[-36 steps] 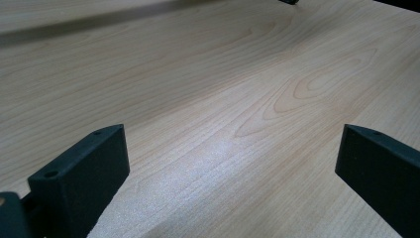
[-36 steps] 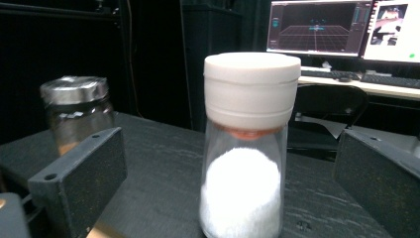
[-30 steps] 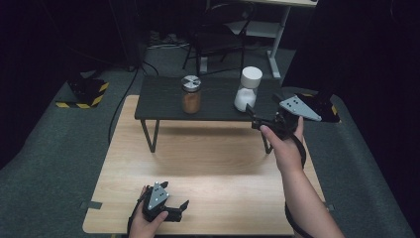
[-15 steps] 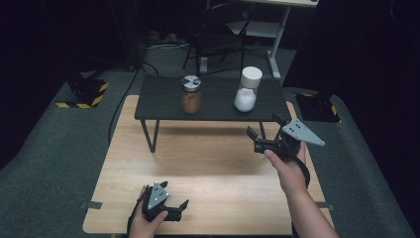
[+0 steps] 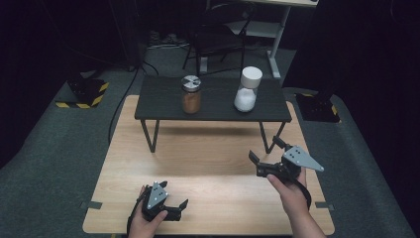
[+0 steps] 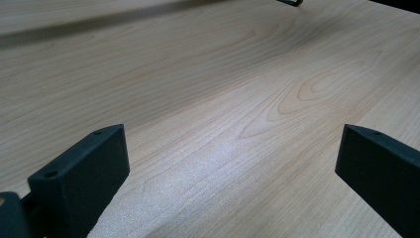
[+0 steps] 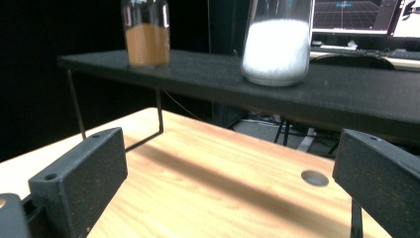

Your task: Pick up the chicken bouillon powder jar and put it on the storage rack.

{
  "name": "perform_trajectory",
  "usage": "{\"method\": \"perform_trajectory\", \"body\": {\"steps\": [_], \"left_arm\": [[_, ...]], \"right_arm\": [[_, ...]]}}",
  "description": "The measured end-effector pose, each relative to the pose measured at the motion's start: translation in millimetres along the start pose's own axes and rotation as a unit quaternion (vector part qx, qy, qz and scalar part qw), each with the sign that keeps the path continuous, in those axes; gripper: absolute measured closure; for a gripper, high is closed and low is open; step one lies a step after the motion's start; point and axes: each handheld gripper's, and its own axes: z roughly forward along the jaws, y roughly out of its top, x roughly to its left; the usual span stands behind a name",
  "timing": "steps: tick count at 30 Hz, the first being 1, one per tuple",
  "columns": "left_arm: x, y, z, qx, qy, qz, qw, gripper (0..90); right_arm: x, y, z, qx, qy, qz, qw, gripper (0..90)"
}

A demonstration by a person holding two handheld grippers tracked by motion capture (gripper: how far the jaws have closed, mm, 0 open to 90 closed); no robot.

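We see both jars on the black shelf (image 5: pixel 267 110) over the desk (image 5: pixel 208 168), brown jar (image 5: pixel 191 94) left, white jar (image 5: pixel 247 89) right; likely glass, heavy, slick, best gripped mid-body; left tongs (image 5: pixel 182 204) and right tongs (image 5: pixel 263 151) gape wide, empty.

Brown-filled jar (image 5: pixel 190 94) and white-filled jar (image 5: pixel 246 89) apart on black shelf (image 5: pixel 163 101).

Black shelf (image 5: pixel 213 106) atop wooden table (image 5: pixel 208 163)
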Motion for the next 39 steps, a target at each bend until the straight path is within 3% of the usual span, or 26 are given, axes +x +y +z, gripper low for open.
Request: {"method": "perform_trajectory", "body": {"steps": [23,39], "left_arm": [[-1.1,0.1,0.3,0.0,0.0,0.005,1.0,0.5],[-1.2,1.2,0.7,0.003,-0.001,0.007,1.0,0.4]], "right_arm": [[8.9,-61.4,-33.4,0.067,-0.005,0.007,0.9977,0.0],[2.5,-81.3,-45.4,0.134,-0.016,0.004,0.9909,0.0]]}}
